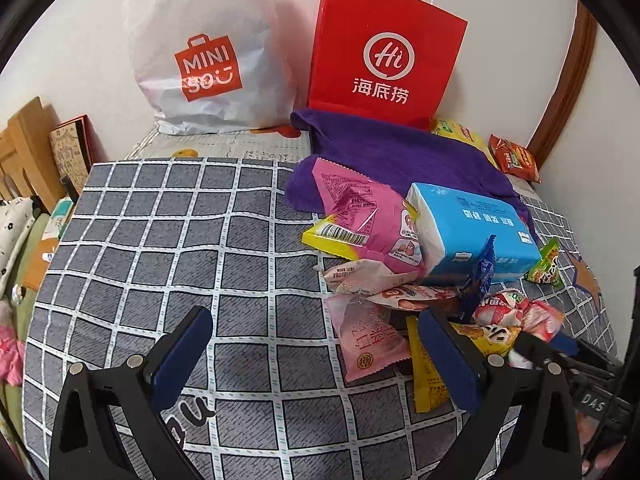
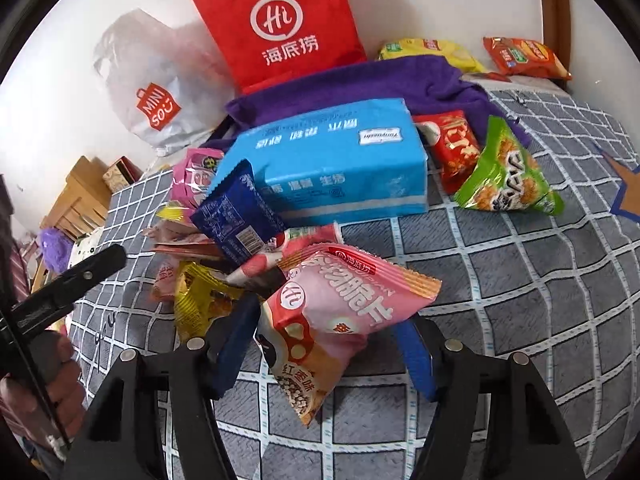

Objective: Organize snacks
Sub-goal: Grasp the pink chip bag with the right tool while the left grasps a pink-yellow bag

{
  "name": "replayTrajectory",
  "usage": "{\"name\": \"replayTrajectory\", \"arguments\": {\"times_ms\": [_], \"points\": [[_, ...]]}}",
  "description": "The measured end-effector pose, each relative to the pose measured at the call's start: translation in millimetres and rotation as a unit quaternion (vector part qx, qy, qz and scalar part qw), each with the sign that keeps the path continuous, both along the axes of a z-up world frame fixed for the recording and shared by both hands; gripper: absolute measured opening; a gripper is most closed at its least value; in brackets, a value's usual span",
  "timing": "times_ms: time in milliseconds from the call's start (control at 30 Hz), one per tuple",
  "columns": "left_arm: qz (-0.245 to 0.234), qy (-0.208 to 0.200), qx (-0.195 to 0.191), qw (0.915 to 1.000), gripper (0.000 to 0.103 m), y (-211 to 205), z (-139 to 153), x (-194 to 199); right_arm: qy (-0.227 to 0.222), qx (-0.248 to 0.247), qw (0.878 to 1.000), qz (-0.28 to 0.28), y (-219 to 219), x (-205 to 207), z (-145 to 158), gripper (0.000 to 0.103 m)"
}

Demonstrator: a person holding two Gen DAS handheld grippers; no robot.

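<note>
Right wrist view shows our right gripper [image 2: 324, 344] low in the middle of the frame, with a puffy pink snack bag [image 2: 340, 312] sitting between its fingers. The fingers look closed on the bag's sides, though we cannot tell how tight the hold is. We think this bag is light, soft and full of air, so it may crinkle and slip, and the chips inside could break if we squeeze hard. A crimped end looks like a safer spot to hold than the fat middle. Just above it lies a heap of small snacks against a blue tissue pack [image 2: 340, 160], with a dark blue packet [image 2: 236, 216] leaning on the pack. A green bag [image 2: 508, 172] lies at the right of the frame. At the top stand a red paper bag [image 2: 280, 24] and a white plastic bag [image 2: 152, 80], behind a purple towel [image 2: 360, 80]. In the left wrist view, our left gripper [image 1: 316, 344] sits at the bottom, fingers wide apart and holding nothing, over the checked blanket [image 1: 160, 220], with the heap off to its right.
</note>
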State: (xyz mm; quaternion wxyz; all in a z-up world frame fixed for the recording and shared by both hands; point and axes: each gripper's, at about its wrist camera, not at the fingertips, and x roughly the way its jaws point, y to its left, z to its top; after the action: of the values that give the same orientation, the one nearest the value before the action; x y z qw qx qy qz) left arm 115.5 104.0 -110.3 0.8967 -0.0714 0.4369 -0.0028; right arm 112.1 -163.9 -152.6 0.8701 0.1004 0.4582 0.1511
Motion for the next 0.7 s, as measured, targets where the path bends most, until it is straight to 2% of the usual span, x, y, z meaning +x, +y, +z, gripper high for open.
{"name": "replayTrajectory", "arguments": {"times_ms": [233, 367, 567, 700], "points": [[-0.007, 0.003, 0.002, 1.0000, 0.103, -4.6, -6.8, 7.9, -0.042, -0.037, 0.998, -0.006, -32.6, -13.9, 14.2, 0.063], [-0.006, 0.002, 0.003, 1.0000, 0.103, -5.8, -0.1, 16.0, -0.068, -0.079, 0.994, -0.032, -59.2, -6.5, 15.7, 0.063], [-0.010, -0.007, 0.029, 0.9995, 0.103, -16.6, 16.4, 45.6, -0.065, -0.070, 0.995, -0.022, -73.1, 15.8, 3.0, 0.063], [-0.002, -0.003, 0.016, 0.9999, 0.103, -18.0, 13.0, 72.8, -0.064, -0.062, 0.996, -0.014, -70.4, 25.4, -8.5, 0.063]]}}
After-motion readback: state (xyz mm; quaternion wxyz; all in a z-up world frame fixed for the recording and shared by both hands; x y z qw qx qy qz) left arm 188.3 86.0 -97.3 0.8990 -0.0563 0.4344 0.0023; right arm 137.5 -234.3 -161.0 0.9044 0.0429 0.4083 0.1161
